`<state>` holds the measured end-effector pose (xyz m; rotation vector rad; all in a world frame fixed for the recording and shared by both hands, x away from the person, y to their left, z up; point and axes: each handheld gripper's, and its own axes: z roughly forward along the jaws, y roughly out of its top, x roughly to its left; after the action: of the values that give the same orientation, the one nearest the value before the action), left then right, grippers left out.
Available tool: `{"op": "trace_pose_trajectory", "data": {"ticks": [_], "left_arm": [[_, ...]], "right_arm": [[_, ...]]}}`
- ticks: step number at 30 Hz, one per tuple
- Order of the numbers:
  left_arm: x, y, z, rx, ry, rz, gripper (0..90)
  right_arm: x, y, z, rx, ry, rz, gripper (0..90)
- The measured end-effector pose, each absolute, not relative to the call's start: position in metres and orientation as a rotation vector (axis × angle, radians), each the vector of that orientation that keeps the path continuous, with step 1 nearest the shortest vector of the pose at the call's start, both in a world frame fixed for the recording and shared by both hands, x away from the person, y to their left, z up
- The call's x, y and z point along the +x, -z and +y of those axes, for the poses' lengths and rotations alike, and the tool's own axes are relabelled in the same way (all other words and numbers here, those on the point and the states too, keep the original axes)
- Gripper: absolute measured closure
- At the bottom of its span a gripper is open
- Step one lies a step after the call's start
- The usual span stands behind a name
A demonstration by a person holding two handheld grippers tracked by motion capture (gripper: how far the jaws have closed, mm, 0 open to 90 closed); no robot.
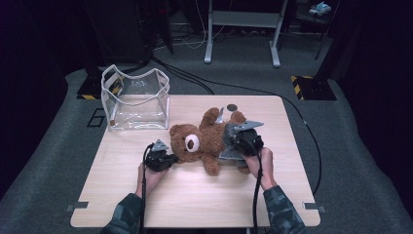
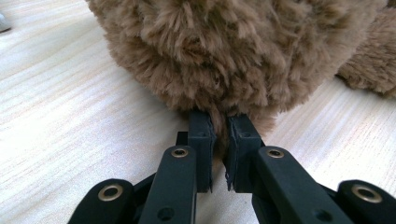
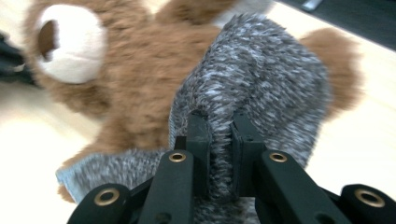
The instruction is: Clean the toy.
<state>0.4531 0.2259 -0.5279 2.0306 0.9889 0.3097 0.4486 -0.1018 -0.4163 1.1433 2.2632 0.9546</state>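
A brown teddy bear (image 1: 197,141) lies on its back on the wooden table (image 1: 146,195), its head toward the left. A grey knitted garment (image 1: 228,155) is wrapped around its body. My left gripper (image 1: 171,158) sits at the bear's head. In the left gripper view the gripper (image 2: 219,123) is shut on a tuft of the bear's (image 2: 233,46) brown fur. My right gripper (image 1: 233,144) is over the bear's belly. In the right gripper view the gripper (image 3: 219,121) is shut on a fold of the grey garment (image 3: 261,70), with the bear's pale snout (image 3: 70,44) at upper left.
A clear plastic bag (image 1: 136,100) with white trim stands open at the table's back left corner. A small dark round object (image 1: 232,107) lies near the far edge behind the bear. Cables (image 1: 302,117) run across the floor beyond the table.
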Motion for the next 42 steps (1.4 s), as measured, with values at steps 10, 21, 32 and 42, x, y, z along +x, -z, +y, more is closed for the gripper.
{"op": "trace_pose_trajectory", "data": {"ticks": [10, 21, 32, 42], "left_arm": [[0.453, 0.528, 0.226, 2.026, -0.311, 0.991, 81.9], [0.454, 0.528, 0.227, 2.025, -0.310, 0.991, 81.8], [0.455, 0.528, 0.228, 2.023, -0.294, 0.995, 81.9], [0.456, 0.528, 0.228, 2.020, -0.288, 0.996, 81.8]], "right_arm": [[0.446, 0.454, -0.136, 1.256, -0.866, 2.276, 81.1], [0.442, 0.413, -0.106, 1.124, -0.930, 2.266, 80.7], [0.471, 0.422, -0.020, 0.912, -0.856, 2.412, 81.0], [0.464, 0.429, -0.058, 1.024, -0.862, 2.354, 81.3]]}}
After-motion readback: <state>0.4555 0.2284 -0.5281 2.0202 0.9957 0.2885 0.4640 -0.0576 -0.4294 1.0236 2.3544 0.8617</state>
